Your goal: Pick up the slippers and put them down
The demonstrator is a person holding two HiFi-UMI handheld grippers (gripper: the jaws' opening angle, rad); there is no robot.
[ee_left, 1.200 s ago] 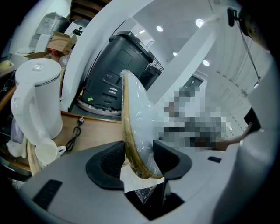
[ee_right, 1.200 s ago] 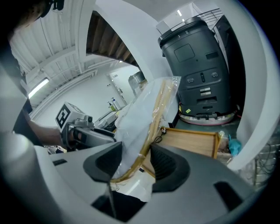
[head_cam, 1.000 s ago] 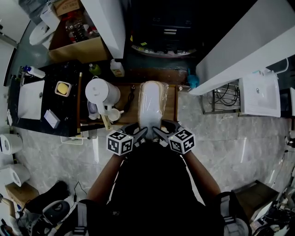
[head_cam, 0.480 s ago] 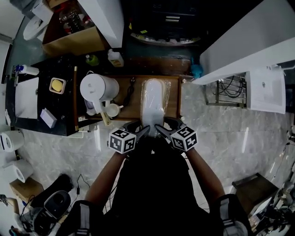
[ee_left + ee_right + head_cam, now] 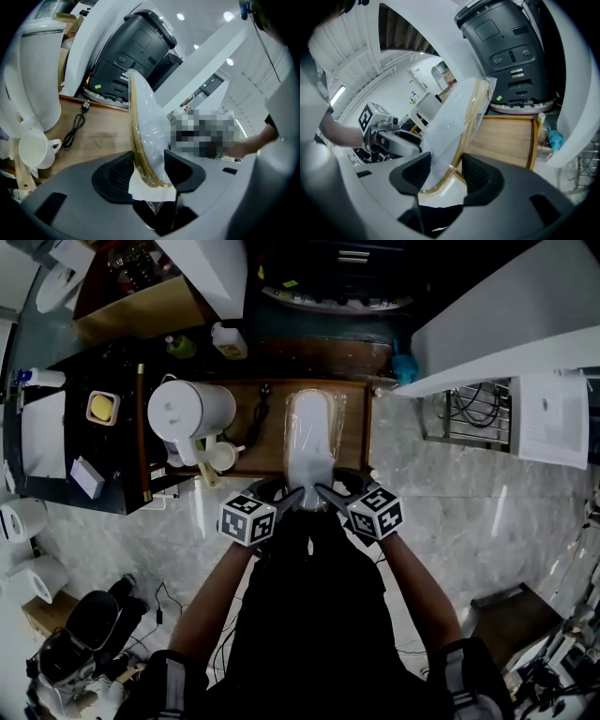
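The slippers (image 5: 311, 432) are a flat white pair sealed in glossy, crinkled clear plastic, with a thin tan sole edge showing along one side. They lie lengthwise over the right half of a wooden table (image 5: 267, 442) with a raised rim. Their near end sits between both tongs, and their far end points away from the person. Whether the far end rests on the wood cannot be told.

The left gripper (image 5: 150, 171) pinches the heel end on edge, its ribbed dark pads pressed to either side of the wrap. The right gripper (image 5: 443, 176) clamps the same end from the other side.

On the table's left half stand a smooth white kettle (image 5: 183, 413) and a white cup (image 5: 223, 457), with a coiled black cable (image 5: 261, 418) beside them. The floor (image 5: 469, 521) is grey veined marble tile. A large dark machine (image 5: 131, 47) stands behind the table.
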